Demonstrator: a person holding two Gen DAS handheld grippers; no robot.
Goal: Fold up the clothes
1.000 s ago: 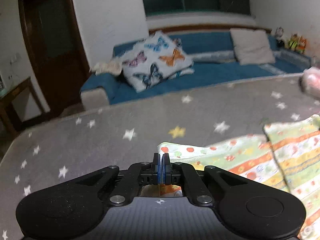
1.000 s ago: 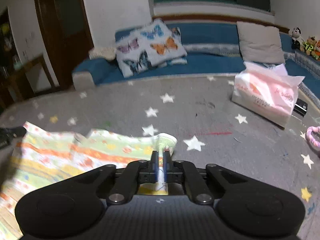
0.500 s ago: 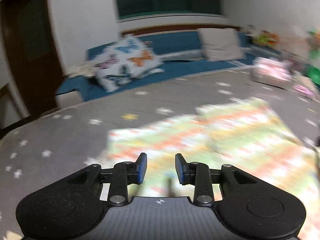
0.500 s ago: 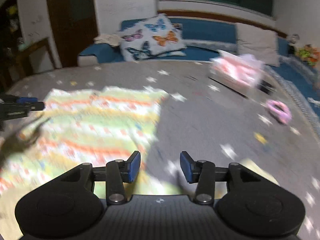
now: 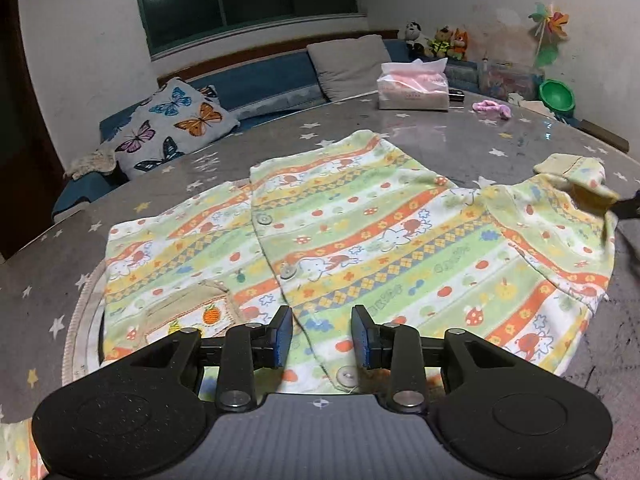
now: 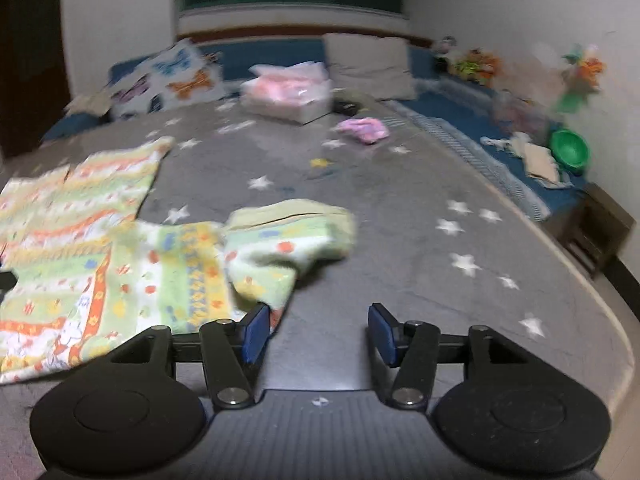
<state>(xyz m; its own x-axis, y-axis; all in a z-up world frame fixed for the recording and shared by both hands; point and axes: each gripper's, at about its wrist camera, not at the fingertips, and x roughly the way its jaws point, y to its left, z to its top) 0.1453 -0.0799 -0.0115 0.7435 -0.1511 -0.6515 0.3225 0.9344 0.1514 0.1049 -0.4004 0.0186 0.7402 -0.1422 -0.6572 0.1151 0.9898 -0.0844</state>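
Observation:
A child's buttoned top point(image 5: 360, 240) with green, orange and yellow printed bands lies spread flat on the grey star-patterned surface point(image 5: 500, 136). My left gripper point(image 5: 320, 338) is open and empty, just above the garment's near edge by the button line. The right sleeve point(image 5: 576, 184) lies crumpled at the far right. In the right wrist view the same top point(image 6: 80, 240) lies to the left and the bunched sleeve cuff point(image 6: 288, 236) sits just ahead of my open, empty right gripper point(image 6: 316, 334), which hangs over bare surface point(image 6: 400, 220).
A pink tissue pack point(image 5: 412, 88) and a pink scrunchie point(image 5: 492, 107) lie at the far side. A butterfly pillow point(image 5: 176, 128) and a grey cushion point(image 5: 348, 64) sit on the blue bench behind. A green bowl point(image 5: 556, 96) stands far right. The surface's rounded edge point(image 6: 600, 280) curves at right.
Both grippers let go of the garment's corners and opened, then drew back toward me. The top now lies spread flat, and both views have swung to the right.

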